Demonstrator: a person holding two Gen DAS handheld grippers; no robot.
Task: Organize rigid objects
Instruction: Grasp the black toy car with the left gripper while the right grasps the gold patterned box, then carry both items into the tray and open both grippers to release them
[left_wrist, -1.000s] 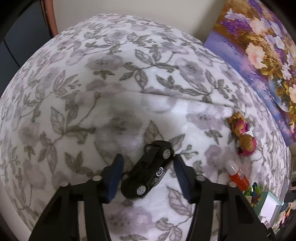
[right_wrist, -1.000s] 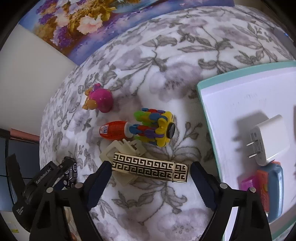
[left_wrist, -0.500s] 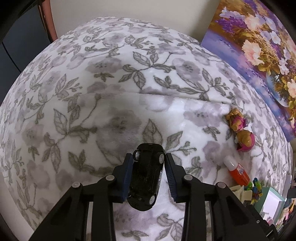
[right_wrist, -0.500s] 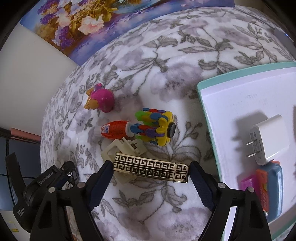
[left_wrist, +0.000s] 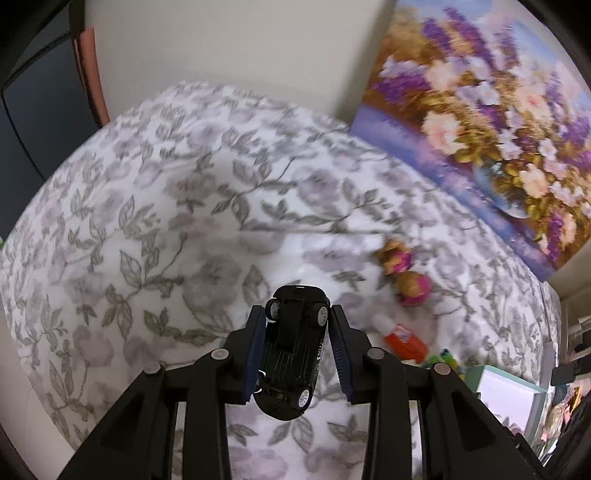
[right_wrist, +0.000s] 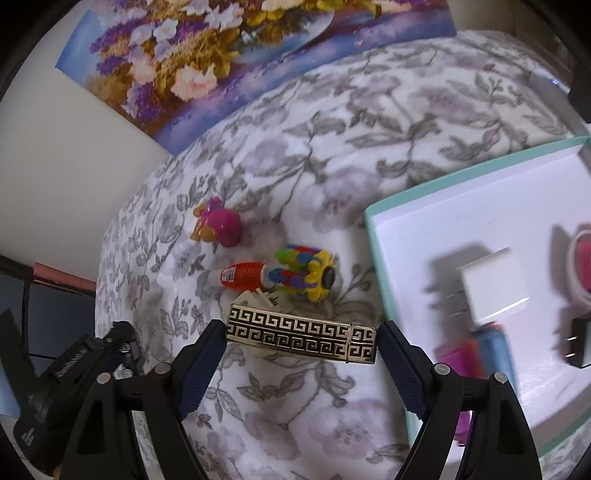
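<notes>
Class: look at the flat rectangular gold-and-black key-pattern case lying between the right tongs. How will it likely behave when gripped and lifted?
The gold-and-black key-pattern case looks stiff and straight-edged, so it should hold its shape. Its glossy finish may slip against the pads. Gripped end to end by the open right tongs, it could pivot or sag out; it partly rests on a cream clip.

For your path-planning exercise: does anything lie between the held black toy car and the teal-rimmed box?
Yes. The black toy car faces the orange glue bottle and colourful block toy lying before the box.
</notes>
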